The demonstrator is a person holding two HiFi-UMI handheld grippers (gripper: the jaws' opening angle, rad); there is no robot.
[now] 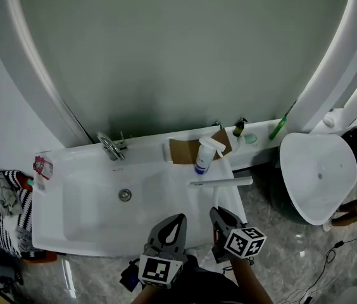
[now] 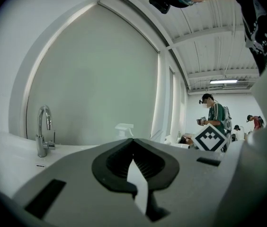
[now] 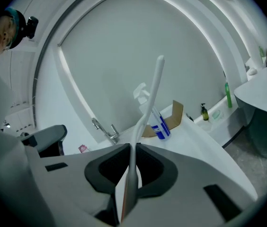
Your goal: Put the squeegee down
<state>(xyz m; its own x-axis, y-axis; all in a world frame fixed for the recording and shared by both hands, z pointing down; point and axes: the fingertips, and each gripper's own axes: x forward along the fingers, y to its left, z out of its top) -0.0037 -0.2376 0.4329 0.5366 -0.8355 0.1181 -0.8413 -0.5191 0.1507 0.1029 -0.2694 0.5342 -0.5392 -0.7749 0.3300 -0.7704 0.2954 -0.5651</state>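
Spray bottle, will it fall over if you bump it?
Probably tips easily: the spray bottle stands tall and narrow with a top-heavy trigger head. It looks like light plastic, so a nudge might slide it across the smooth basin.

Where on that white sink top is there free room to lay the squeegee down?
Free: the basin around the drain, and the flat strip right of it, before the spray bottle, where the right gripper holds the squeegee. Crowded: the back ledge, with cardboard and a small bottle.

Two grippers (image 1: 178, 218) (image 1: 216, 211), one squeegee (image 1: 220, 183), one spray bottle (image 1: 204, 156), one faucet (image 1: 110, 147), one sink (image 1: 71, 201)
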